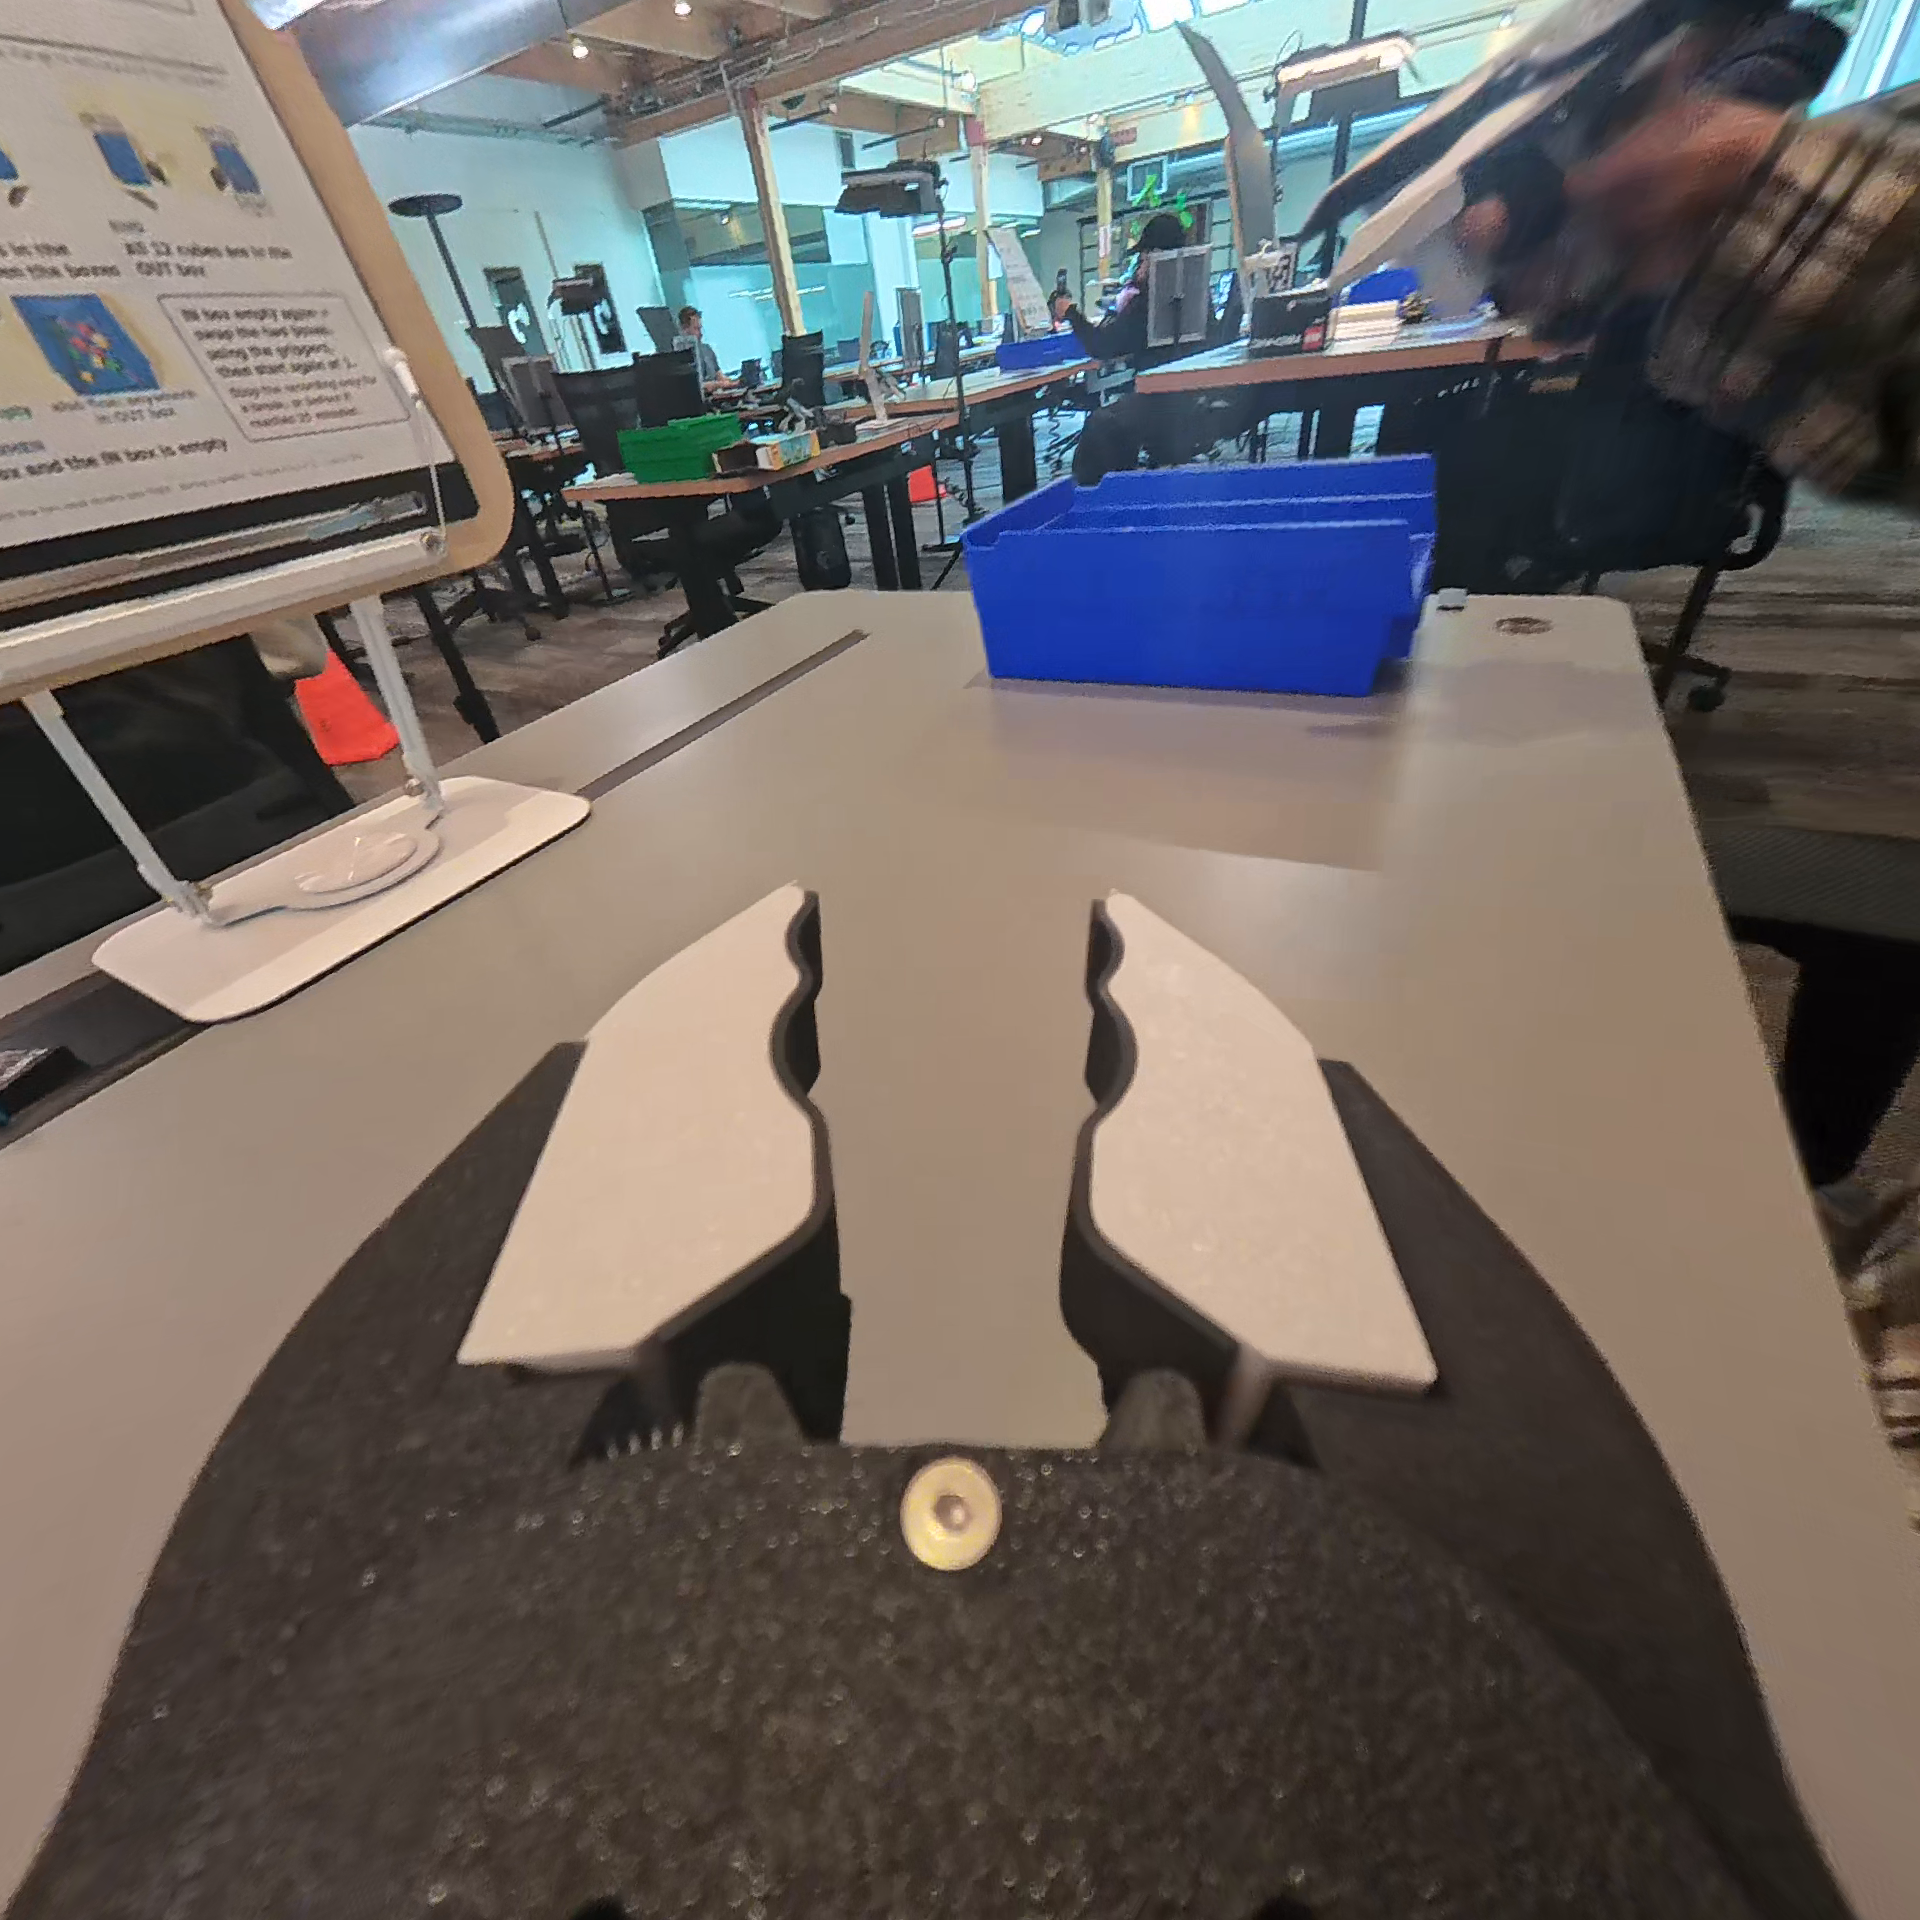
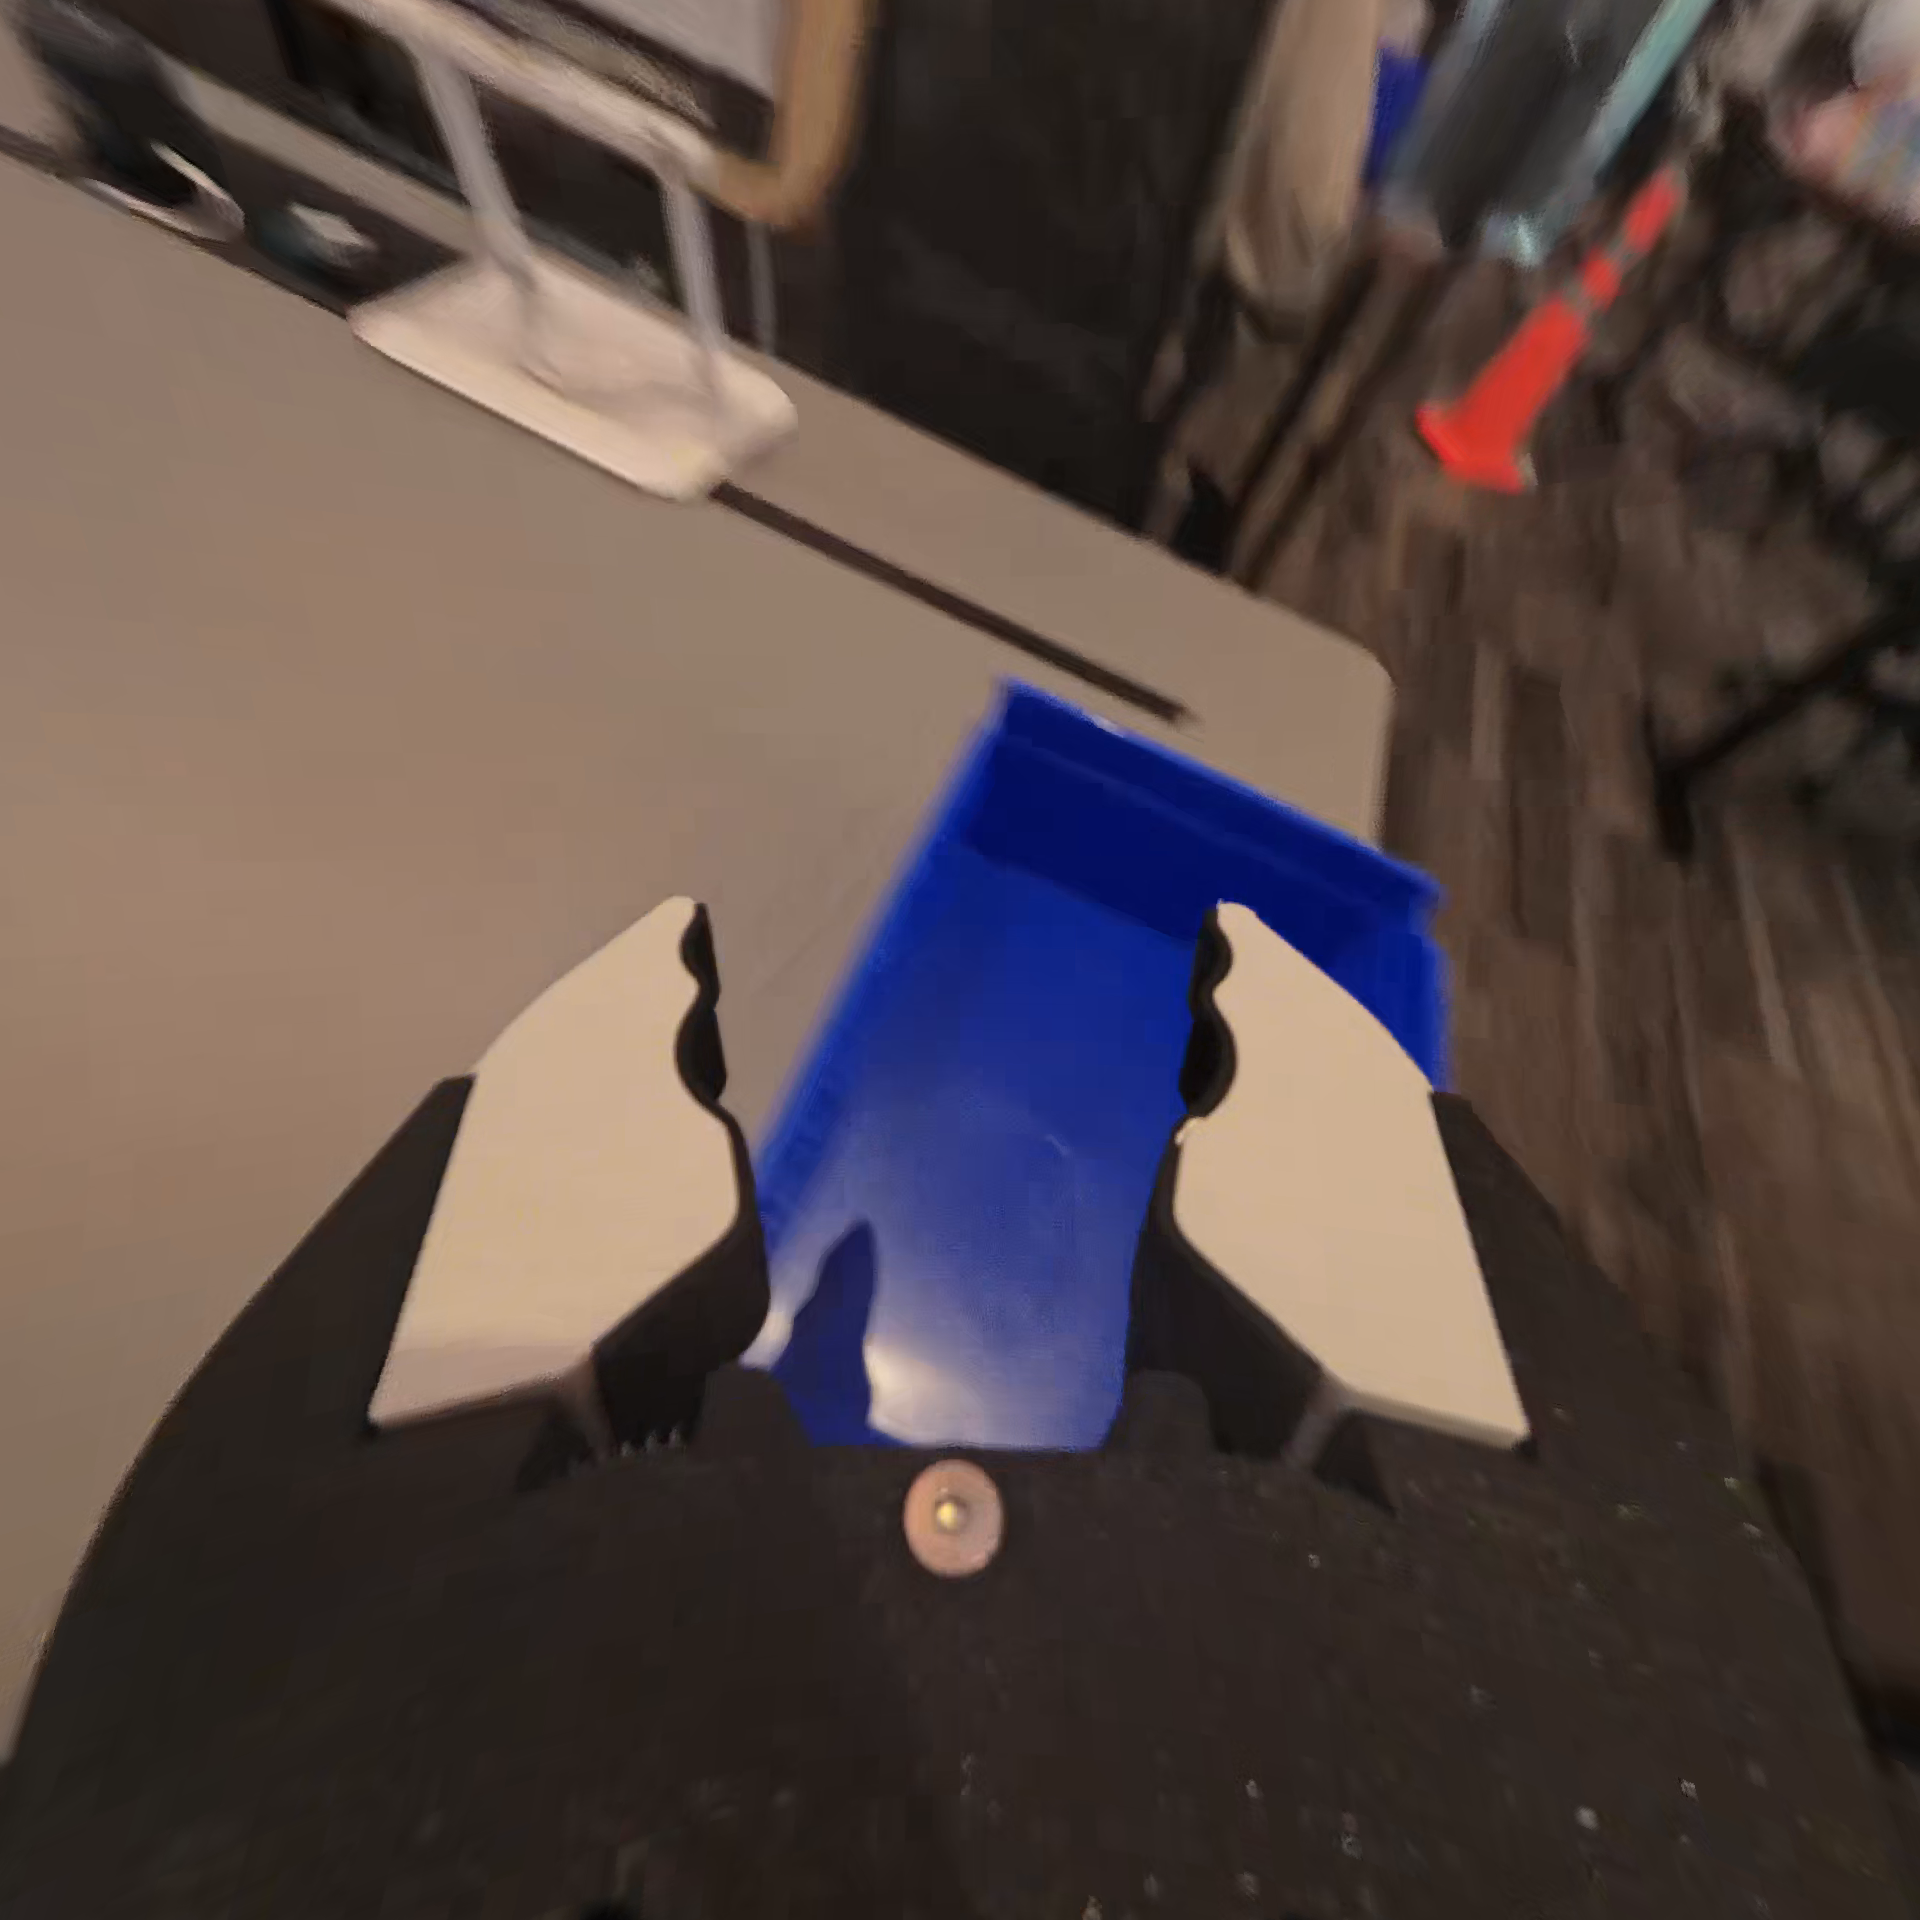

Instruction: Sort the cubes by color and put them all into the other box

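Observation:
Blue boxes [image 1: 1195,592] stand nested at the far right of the grey table [image 1: 935,790]; I see no cubes. My left gripper [image 1: 951,914] is open and empty, low over the bare table, well short of the boxes. My right gripper [image 2: 956,920] is open and empty, held above a blue box [image 2: 987,1091] whose visible inside shows no cubes. The right gripper also shows blurred at the top right of the left wrist view [image 1: 1475,177], held by a hand in a patterned sleeve. The right wrist view is motion-blurred.
A white stand with an instruction sheet [image 1: 208,270] stands on its base [image 1: 343,894] at the table's left; it also shows in the right wrist view [image 2: 582,405]. An orange cone [image 2: 1527,384] stands on the floor beyond the table's far edge. Desks and chairs fill the room behind.

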Demonstrator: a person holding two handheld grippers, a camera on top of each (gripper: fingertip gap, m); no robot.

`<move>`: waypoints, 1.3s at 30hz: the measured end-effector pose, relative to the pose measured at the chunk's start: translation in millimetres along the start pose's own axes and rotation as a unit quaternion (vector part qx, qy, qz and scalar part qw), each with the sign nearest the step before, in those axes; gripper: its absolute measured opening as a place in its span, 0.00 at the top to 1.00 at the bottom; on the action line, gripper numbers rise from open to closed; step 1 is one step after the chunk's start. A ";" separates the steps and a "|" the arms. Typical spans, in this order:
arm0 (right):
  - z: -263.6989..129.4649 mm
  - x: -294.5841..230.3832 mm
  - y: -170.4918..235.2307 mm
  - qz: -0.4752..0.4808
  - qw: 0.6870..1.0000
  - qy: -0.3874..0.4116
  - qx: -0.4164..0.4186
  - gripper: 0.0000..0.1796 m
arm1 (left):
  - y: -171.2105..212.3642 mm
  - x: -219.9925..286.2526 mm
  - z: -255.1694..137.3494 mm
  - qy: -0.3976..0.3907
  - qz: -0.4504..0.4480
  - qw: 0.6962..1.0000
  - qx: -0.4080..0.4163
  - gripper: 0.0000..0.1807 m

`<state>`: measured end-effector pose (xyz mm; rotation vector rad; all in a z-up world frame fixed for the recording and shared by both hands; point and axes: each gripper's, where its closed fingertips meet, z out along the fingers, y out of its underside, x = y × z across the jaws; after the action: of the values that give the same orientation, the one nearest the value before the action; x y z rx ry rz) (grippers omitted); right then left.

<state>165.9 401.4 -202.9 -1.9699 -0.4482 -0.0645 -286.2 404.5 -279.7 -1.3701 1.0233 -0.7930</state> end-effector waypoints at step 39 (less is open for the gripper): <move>153.6 -308.7 -36.8 0.068 0.929 -0.303 0.200 0.59 | 154.6 -271.8 -281.3 -0.377 -0.292 0.794 -0.377 0.81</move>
<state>-156.8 464.3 -313.1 -1.5791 -0.6600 0.6914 -666.0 555.2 -379.5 -2.4955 0.2195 -0.1437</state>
